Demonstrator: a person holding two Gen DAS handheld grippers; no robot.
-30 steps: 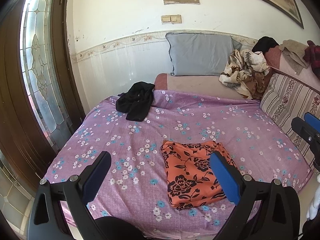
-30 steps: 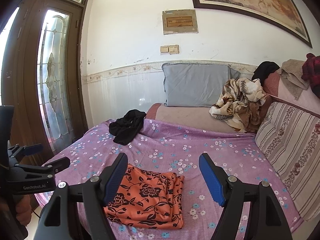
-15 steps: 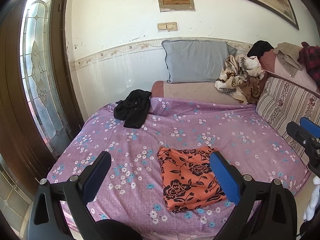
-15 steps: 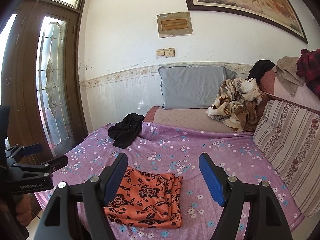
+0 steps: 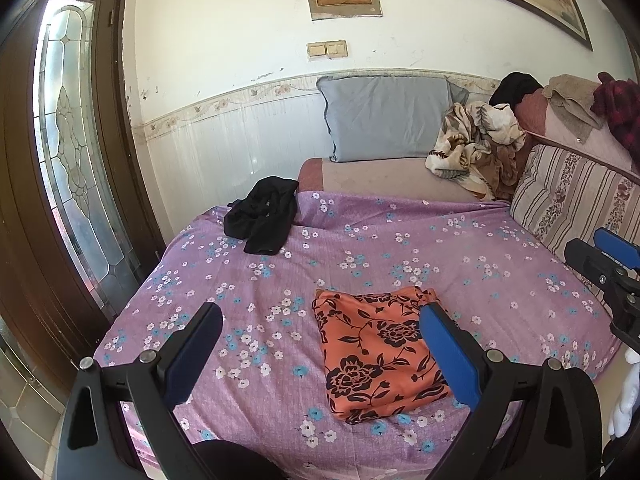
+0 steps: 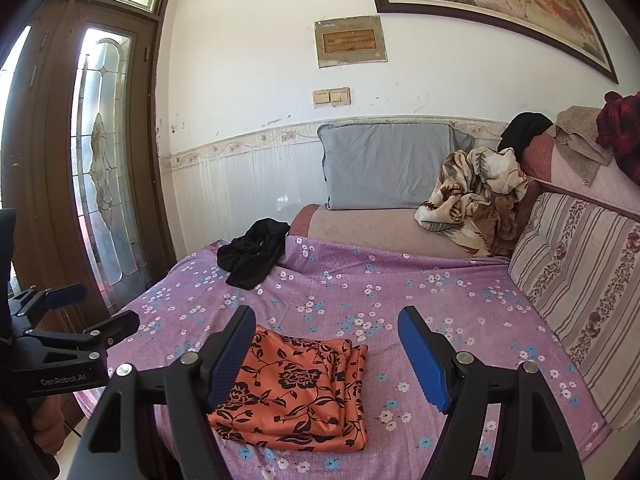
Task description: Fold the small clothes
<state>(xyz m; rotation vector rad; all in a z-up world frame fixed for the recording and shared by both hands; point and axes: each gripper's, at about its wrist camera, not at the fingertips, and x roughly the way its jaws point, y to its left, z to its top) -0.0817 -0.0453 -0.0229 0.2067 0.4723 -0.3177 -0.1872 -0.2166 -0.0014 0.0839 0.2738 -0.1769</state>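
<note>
A folded orange cloth with black flowers [image 5: 380, 352] lies flat on the purple flowered bedsheet [image 5: 440, 248] near the front edge; it also shows in the right wrist view [image 6: 296, 392]. A crumpled black garment [image 5: 262, 214] lies at the sheet's far left corner, also in the right wrist view [image 6: 252, 254]. My left gripper [image 5: 320, 340] is open and empty, held back above the bed's front edge. My right gripper [image 6: 326, 348] is open and empty, above the front edge, right of the orange cloth.
A grey pillow [image 5: 386, 118] leans on the wall at the back. A beige patterned blanket [image 5: 476, 146] is heaped at the back right. A striped cushion [image 5: 572, 204] lines the right side. A glazed wooden door [image 5: 68, 160] stands left of the bed.
Both grippers have drawn back and tilted up from the bed, so the orange cloth sits lower and smaller in view. The cloth and black garment have not moved.
</note>
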